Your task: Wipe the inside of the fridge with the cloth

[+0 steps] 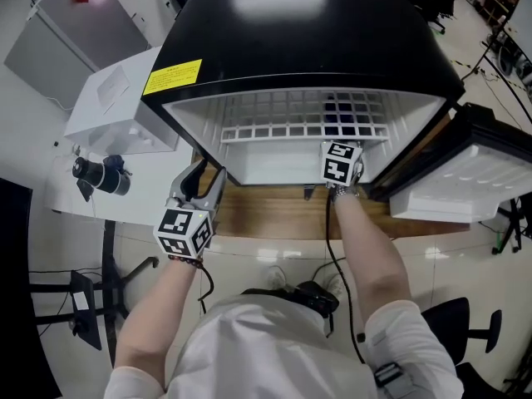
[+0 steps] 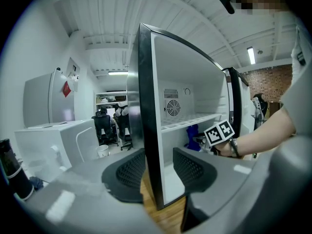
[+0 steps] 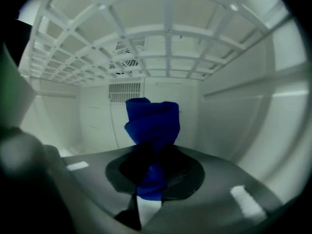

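Note:
The black fridge stands with its door swung out to the right, showing a white inside and a wire shelf. My right gripper reaches in under that shelf and is shut on the bunched blue cloth, which stands up from the jaws. In the head view only its marker cube shows. The cloth also shows in the left gripper view. My left gripper is outside at the fridge's front left corner. It is open, and the left wall's front edge lines up between its jaws.
A wooden board lies under the fridge. A white unit and a black bottle sit to its left, with a grey cabinet behind them. The fridge's back wall has a vent. An office chair stands at the lower right.

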`<state>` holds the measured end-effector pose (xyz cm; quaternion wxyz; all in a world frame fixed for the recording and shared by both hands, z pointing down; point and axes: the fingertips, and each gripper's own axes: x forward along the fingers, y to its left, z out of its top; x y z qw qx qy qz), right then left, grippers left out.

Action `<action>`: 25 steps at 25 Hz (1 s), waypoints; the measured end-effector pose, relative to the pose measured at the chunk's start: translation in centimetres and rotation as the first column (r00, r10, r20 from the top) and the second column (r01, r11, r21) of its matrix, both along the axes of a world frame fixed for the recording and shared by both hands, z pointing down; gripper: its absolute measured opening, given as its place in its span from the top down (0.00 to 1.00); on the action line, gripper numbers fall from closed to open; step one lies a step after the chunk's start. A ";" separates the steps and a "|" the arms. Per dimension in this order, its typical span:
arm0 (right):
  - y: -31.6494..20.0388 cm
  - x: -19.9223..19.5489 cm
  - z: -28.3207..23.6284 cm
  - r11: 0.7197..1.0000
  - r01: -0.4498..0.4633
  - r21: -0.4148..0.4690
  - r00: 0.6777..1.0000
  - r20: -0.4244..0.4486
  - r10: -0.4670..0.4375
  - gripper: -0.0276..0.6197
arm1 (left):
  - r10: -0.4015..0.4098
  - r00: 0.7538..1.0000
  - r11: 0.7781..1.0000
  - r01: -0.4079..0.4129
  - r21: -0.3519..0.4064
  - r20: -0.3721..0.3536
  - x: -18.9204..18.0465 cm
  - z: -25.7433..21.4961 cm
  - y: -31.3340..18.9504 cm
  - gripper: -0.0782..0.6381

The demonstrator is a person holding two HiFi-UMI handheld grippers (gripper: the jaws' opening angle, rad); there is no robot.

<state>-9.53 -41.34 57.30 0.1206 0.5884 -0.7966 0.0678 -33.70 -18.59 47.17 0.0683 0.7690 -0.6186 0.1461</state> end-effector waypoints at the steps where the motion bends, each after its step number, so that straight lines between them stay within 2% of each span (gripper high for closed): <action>1: 0.6 -1.1 -0.5 0.999 0.034 0.008 0.999 0.004 -0.034 0.85 | 0.002 1.000 1.000 -0.002 -0.002 -0.002 0.0 0.0 0.0 0.65; 5: 3.5 -6.4 -1.2 0.986 0.166 0.004 0.986 0.018 -0.166 0.85 | 0.017 1.000 1.000 -0.017 -0.011 -0.003 0.1 0.0 0.2 0.66; 8: 5.3 -10.5 -1.6 0.969 0.246 0.003 0.969 0.022 -0.246 0.85 | 0.090 0.996 0.996 -0.089 -0.016 0.024 1.6 0.0 0.3 0.72; 10: 6.2 -13.0 -1.7 0.959 0.284 -0.002 0.958 0.033 -0.284 0.85 | 0.147 0.988 0.989 -0.147 -0.018 0.040 3.2 -0.1 0.2 0.72; 13: 7.1 -16.3 -1.8 0.943 0.334 -0.007 0.941 0.057 -0.333 0.85 | 0.182 0.983 0.983 -0.182 -0.015 0.026 4.4 -0.2 0.5 0.72; 21: 7.7 -22.3 -1.4 0.906 0.424 -0.016 0.902 0.094 -0.421 0.85 | 0.151 0.988 0.988 -0.151 0.005 0.010 2.1 -0.9 1.4 0.72; 25: 7.6 -24.1 0.2 0.893 0.446 -0.051 0.893 0.090 -0.441 0.85 | 0.129 0.992 0.992 -0.129 -0.006 0.010 0.6 -0.3 1.7 0.72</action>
